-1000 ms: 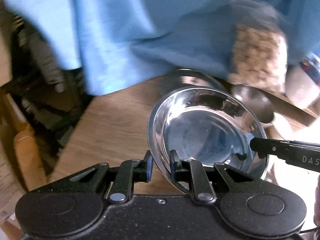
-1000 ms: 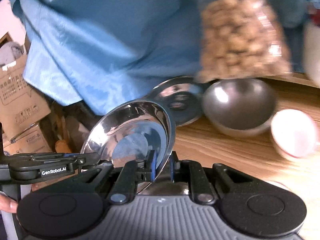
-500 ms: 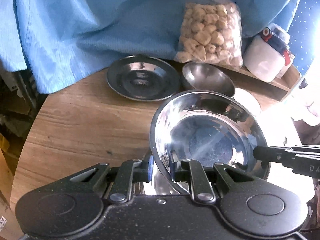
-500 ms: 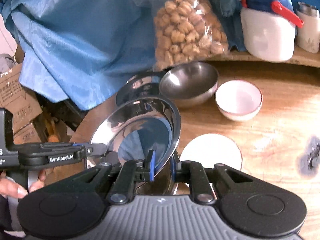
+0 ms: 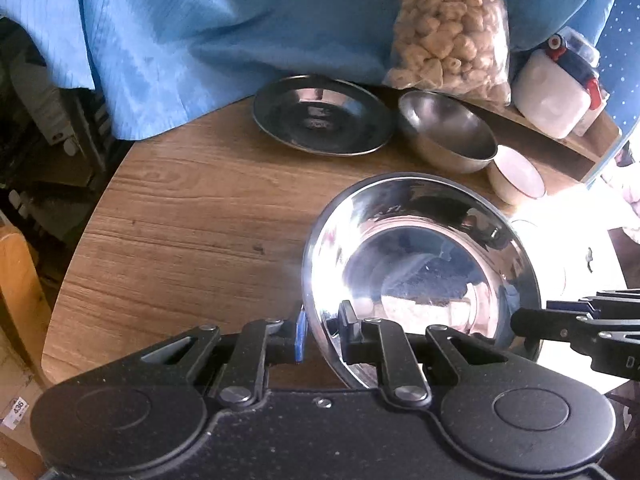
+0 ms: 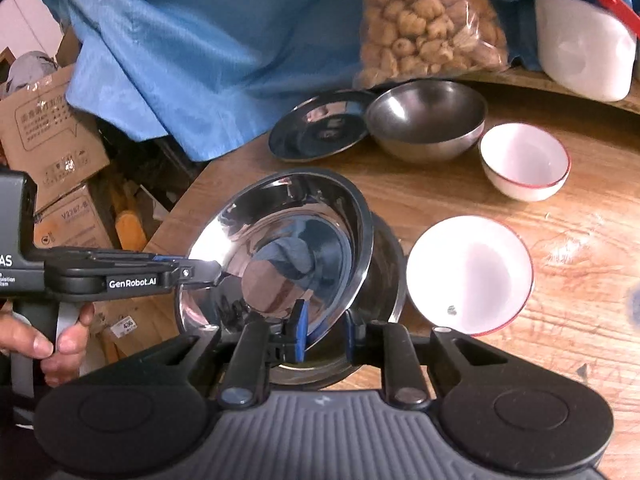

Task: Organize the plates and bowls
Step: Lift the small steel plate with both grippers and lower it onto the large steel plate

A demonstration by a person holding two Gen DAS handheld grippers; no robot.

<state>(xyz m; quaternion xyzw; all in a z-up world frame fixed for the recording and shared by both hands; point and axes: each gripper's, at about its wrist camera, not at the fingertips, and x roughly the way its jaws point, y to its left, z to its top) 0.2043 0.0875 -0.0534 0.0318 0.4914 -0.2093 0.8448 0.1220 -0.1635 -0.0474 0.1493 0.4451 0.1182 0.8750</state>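
A shiny steel plate (image 5: pixel 420 276) is held tilted above the wooden table (image 5: pixel 180 220). My left gripper (image 5: pixel 322 334) is shut on its near rim; it also shows in the right wrist view (image 6: pixel 192 272). My right gripper (image 6: pixel 324 332) grips the plate's (image 6: pixel 280 256) opposite rim and shows in the left wrist view (image 5: pixel 532 326). Another steel dish (image 6: pixel 384 280) lies under the held plate. At the back stand a steel plate (image 5: pixel 320 120), a steel bowl (image 5: pixel 448 132) and a small white bowl (image 6: pixel 524 162). A white saucer (image 6: pixel 470 274) lies to the right.
A blue cloth (image 5: pixel 200 32) hangs behind the table. A bag of snacks (image 5: pixel 448 40) and a white jug (image 6: pixel 584 44) stand at the back. Cardboard boxes (image 6: pixel 44 128) sit on the floor to the left, past the table's round edge.
Both grippers have swung with the steel plate from the left edge of the table towards the middle and lowered it over the other steel dish. Both grips are unchanged.
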